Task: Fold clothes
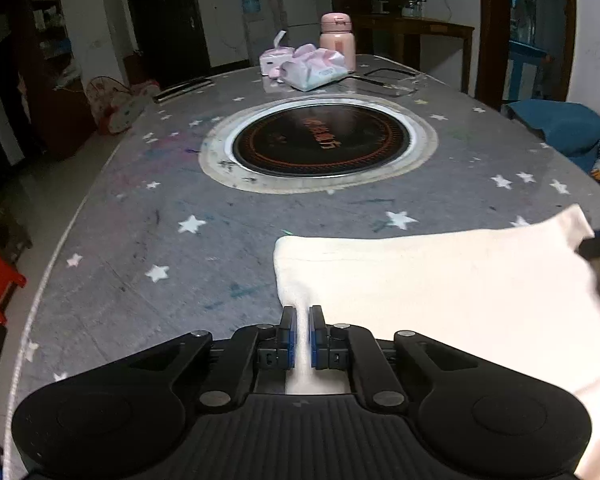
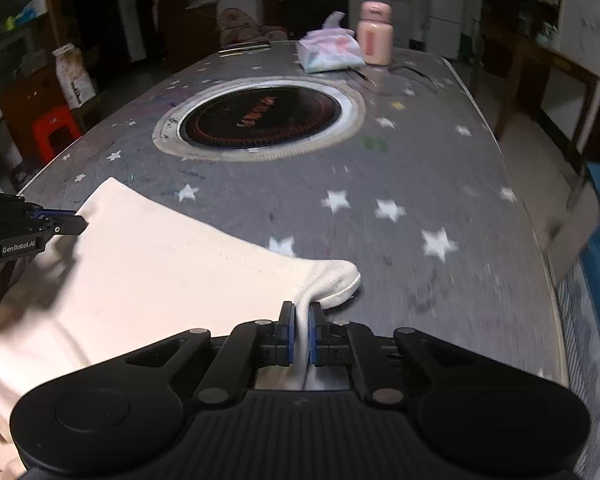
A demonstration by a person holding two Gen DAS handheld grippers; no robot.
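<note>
A cream-white garment lies spread on the near part of the grey star-patterned table. My left gripper is shut on the garment's left edge, with a ridge of cloth pinched between its blue pads. In the right wrist view the same garment stretches to the left, and my right gripper is shut on its right corner, where the cloth bunches up. The left gripper's fingers show at that view's left edge on the cloth's far corner. The right gripper's finger peeks in at the left view's right edge.
A round black hotplate is set into the table's middle. At the far end stand a pink bottle and a tissue pack. A red stool sits on the floor to the left, and blue cushions lie to the right.
</note>
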